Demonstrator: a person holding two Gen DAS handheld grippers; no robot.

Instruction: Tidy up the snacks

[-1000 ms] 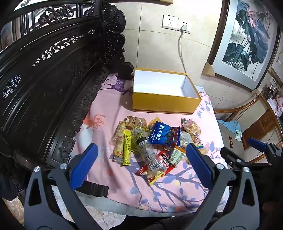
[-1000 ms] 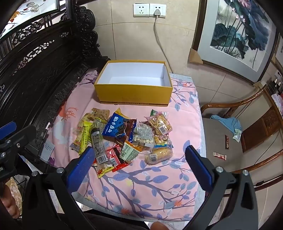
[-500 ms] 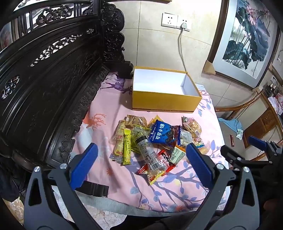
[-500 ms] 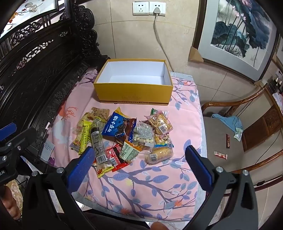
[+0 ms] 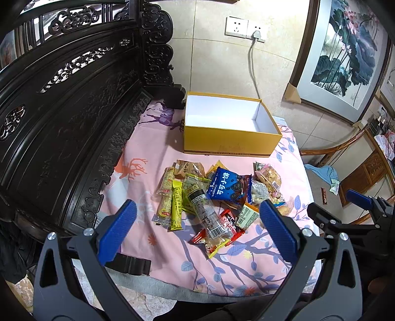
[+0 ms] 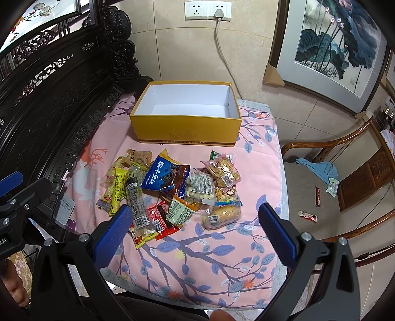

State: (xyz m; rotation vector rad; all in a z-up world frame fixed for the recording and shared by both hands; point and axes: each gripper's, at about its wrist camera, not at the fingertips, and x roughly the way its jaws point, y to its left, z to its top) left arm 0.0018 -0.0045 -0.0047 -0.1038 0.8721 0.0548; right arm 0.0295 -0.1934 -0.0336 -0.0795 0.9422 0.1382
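A pile of snack packets [image 5: 214, 197] lies on a pink floral cloth; it also shows in the right wrist view [image 6: 172, 190]. A blue cookie bag [image 6: 163, 176] sits on top of the pile. Behind the pile stands an open, empty yellow box [image 5: 229, 145], also in the right wrist view [image 6: 185, 133]. My left gripper [image 5: 197, 227] is open and empty, held above the near side of the pile. My right gripper [image 6: 195, 229] is open and empty, above the near edge of the pile.
A dark carved wooden bench back [image 5: 61, 111] runs along the left. A wooden chair [image 6: 321, 197] at the right holds a blue cloth [image 6: 318, 170] and small wrappers. The wall with a socket [image 6: 207, 10] and a leaning painting [image 6: 330, 42] is behind the box.
Both grippers have drifted slightly; the scene looks almost the same. Nothing has been taken hold of or moved.
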